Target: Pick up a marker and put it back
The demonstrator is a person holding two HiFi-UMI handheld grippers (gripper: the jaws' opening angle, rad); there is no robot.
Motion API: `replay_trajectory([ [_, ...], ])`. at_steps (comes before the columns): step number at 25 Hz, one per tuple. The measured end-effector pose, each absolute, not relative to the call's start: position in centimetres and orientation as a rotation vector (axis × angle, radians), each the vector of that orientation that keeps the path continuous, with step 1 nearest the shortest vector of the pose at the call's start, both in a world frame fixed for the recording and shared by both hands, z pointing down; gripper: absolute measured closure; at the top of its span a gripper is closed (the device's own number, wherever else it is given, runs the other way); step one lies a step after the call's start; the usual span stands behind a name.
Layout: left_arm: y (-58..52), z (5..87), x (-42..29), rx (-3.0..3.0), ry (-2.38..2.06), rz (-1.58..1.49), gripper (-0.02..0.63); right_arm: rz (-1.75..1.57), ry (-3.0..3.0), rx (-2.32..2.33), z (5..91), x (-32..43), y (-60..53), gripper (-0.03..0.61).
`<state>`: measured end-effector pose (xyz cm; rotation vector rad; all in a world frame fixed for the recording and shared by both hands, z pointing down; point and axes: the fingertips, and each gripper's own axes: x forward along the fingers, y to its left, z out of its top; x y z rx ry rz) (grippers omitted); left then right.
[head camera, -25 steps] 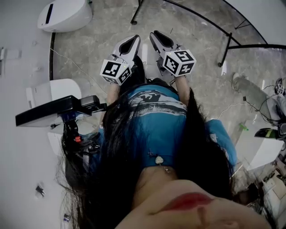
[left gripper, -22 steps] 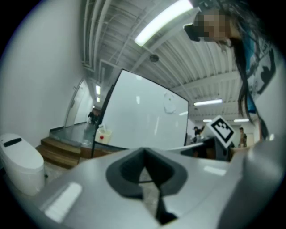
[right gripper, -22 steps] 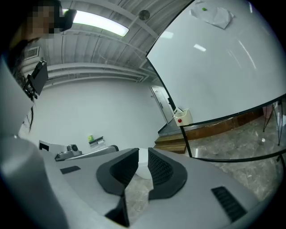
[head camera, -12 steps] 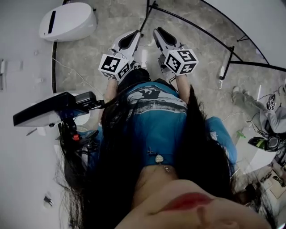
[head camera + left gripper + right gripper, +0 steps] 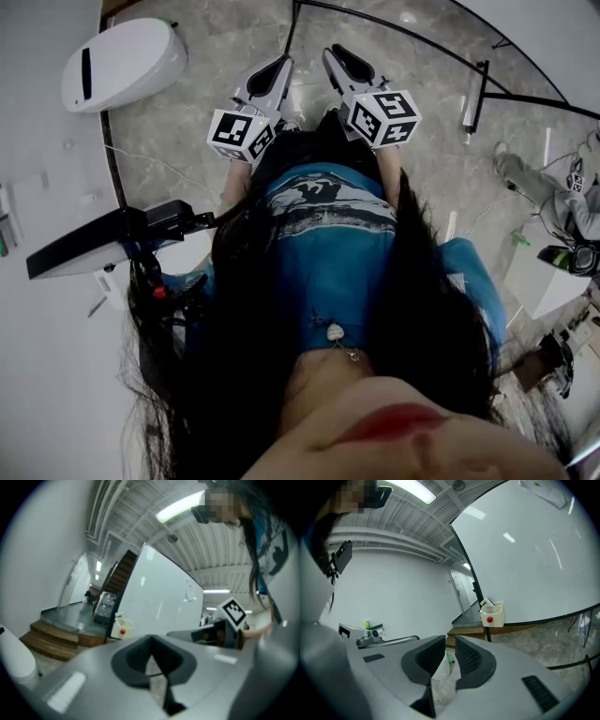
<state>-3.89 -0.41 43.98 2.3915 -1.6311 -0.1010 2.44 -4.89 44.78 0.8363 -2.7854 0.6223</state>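
Marbled grey floor (image 5: 187,131) spreads below me, with a white pod-shaped unit (image 5: 122,64) off to my left and a big whiteboard (image 5: 534,564) on a black frame ahead. I hold both tools side by side in front of my chest, near each other but not touching. My left gripper (image 5: 278,67) has its pads closed tip to tip on nothing. My right gripper (image 5: 337,56) has its jaws a narrow slit apart, also empty (only floor shows through the gap). Neither tool has the marker. A cream holder (image 5: 493,613) with a red dot hangs at the board's lower corner, something white poking out of it, too small for me to tell whether that is the marker.
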Motion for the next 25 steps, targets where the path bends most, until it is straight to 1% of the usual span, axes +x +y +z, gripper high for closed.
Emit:
replay_trajectory([
  [5,-1.1,43.3,-3.5,2.403,-1.628,-0.137,0.612,0.53,-2.781,0.872,43.6,3.0,-7.0,0.506],
  [11,-2.2,42.3,-5.9,2.374,-1.735,-0.148,0.612,0.238,-2.79,0.851,41.2,0.7,-11.4,0.506],
  [15,-9.5,42.3,-9.4,2.306,-1.816,-0.143,0.612,0.196,-2.767,0.717,42.1,-3.1,-20.0,0.503],
  [18,-14.7,41.8,-11.4,2.27,-1.87,-0.148,0.612,0.096,-2.704,0.629,43.1,-5.5,-25.8,0.488],
  [23,-15.4,40.8,-12.2,2.253,-1.918,-0.16,0.612,-0.043,-2.602,0.555,43.9,-7.3,-27.1,0.46],
  [25,-17.6,41.2,-12.6,2.232,-1.926,-0.142,0.612,-0.067,-2.568,0.493,44.9,-8.3,-28.8,0.456],
])
